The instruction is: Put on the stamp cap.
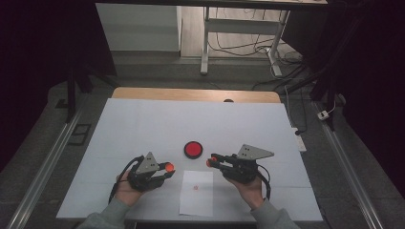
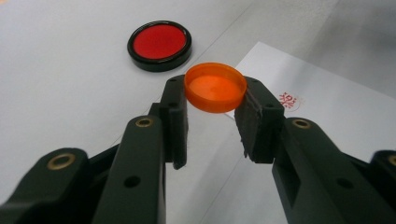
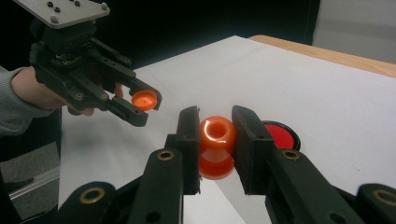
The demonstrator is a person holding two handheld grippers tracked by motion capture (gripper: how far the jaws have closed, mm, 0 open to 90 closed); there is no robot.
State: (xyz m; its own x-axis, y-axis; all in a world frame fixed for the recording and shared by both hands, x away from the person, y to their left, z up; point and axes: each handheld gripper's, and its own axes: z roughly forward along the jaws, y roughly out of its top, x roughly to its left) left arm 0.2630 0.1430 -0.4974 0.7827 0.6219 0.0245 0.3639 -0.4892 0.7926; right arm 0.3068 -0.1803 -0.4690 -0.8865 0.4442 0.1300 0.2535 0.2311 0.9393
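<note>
in the high view the left gripper [image 1: 168, 168] and the right gripper [image 1: 210, 162] hang just above the white table [image 1: 143, 124], tips turned toward each other, with a sheet of paper [image 1: 197, 193] between and below them and a red disc in a black ring [image 1: 193, 150] just beyond. each tip carries something orange.

in the left gripper view the jaws are closed on an orange cap [image 2: 215, 87], pinched by its rim at the very tips, hollow side up and tilted a little. the paper's small red mark [image 2: 288, 100] lies just past the right jaw, and the disc [image 2: 159, 45] sits farther off to the left. the grip looks shallow, so i judge it wise to keep the squeeze steady and move slowly.

in the right gripper view the jaws are clamped on a small orange bottle [image 3: 217, 147], its open neck facing the camera. the other gripper [image 3: 140, 105] holds the cap [image 3: 144, 99] well apart to the left. the step looks like capping: turn the cap's hollow toward the neck, line the two up squarely, then bring them together without letting either slip.
</note>
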